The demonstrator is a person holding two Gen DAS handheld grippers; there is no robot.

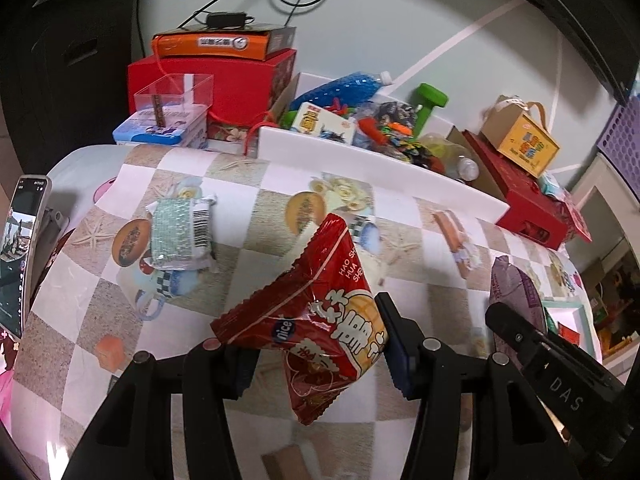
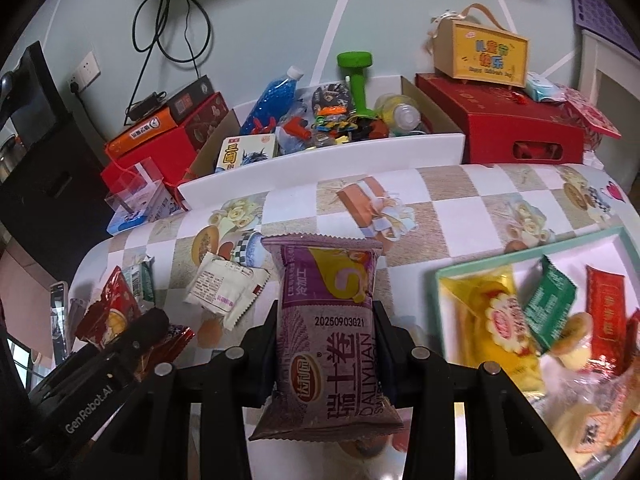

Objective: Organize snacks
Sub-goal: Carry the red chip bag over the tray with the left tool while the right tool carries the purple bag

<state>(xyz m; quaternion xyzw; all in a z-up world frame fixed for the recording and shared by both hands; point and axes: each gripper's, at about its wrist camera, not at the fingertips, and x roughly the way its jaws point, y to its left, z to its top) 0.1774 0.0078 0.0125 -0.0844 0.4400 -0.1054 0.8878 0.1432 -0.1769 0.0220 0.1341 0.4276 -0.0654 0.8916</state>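
Note:
My left gripper (image 1: 316, 344) is shut on a red snack packet (image 1: 320, 320) and holds it above the patterned tablecloth. My right gripper (image 2: 324, 344) is shut on a purple Swiss-roll packet (image 2: 330, 336), also lifted. The purple packet shows at the right of the left wrist view (image 1: 516, 296); the red packet shows at the left of the right wrist view (image 2: 108, 312). A green-white packet (image 1: 180, 236) lies on the cloth to the left. A white packet (image 2: 226, 288) lies on the cloth. A mint-rimmed tray (image 2: 520, 254) at the right holds several snacks.
A white box (image 2: 320, 160) full of toys and bottles stands at the back of the table. Red gift boxes (image 2: 512, 128) and an orange box (image 1: 212, 46) flank it. A phone (image 1: 20, 256) stands at the left edge. A clear plastic box (image 1: 172, 94) sits back left.

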